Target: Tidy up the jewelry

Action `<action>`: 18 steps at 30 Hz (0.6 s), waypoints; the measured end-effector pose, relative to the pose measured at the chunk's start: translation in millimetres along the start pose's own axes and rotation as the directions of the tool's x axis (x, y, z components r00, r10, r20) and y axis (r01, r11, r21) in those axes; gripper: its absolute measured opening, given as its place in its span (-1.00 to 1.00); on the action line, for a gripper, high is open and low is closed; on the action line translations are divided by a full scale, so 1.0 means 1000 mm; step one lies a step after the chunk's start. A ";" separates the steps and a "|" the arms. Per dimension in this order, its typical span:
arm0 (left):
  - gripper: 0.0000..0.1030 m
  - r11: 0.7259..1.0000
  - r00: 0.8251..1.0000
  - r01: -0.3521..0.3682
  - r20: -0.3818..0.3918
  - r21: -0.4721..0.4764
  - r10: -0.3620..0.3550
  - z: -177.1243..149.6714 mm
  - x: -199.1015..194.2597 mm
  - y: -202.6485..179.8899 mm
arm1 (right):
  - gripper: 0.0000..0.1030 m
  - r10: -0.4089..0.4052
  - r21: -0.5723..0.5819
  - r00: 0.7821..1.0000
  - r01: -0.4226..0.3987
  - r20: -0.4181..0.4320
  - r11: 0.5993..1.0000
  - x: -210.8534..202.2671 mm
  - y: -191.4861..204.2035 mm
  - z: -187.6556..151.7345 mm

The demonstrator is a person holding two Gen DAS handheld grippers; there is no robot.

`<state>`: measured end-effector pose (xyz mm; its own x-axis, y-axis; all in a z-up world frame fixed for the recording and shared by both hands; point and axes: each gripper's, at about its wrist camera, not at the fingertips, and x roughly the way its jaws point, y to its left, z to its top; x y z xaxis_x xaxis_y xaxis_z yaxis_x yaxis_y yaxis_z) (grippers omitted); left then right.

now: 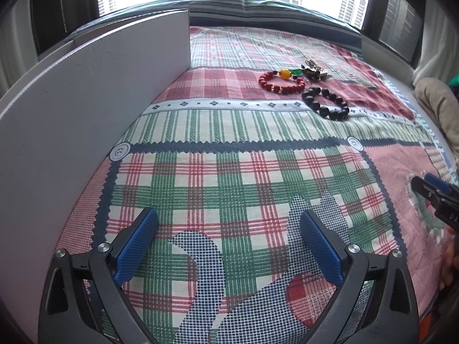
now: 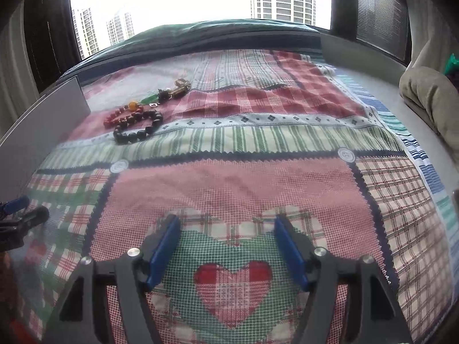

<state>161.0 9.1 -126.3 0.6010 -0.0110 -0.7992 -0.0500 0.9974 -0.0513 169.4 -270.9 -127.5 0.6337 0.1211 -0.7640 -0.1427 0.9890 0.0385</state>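
**Currently: jewelry loose on bedspread, both grippers empty**

White flat-sided box stands at left on the plaid patchwork bedspread; its inside is hidden. Red bead bracelet, black bead bracelet and metal charm cluster lie together, well ahead. Left gripper angled down, jaws wide apart, empty. Right gripper angled down, jaws partly apart, empty.

We couldn't make out the small metal trinkets at 1 o'clock beyond the red bracelet: too small. The white box ran off frame at 9 o'clock. The right gripper was cut off at 3 o'clock; the left gripper blurred at 9.
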 end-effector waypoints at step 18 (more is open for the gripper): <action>0.96 1.000 1.000 -0.008 -0.005 0.006 0.008 0.000 0.000 0.000 | 0.35 -0.040 -0.034 0.999 0.040 -0.013 0.999 0.002 0.007 0.000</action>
<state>161.2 8.7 -126.2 0.5969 -0.0036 -0.8023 -0.0499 0.9979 -0.0416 169.3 -263.8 -128.7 0.6293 0.0799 -0.7731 -0.1427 0.9897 -0.0138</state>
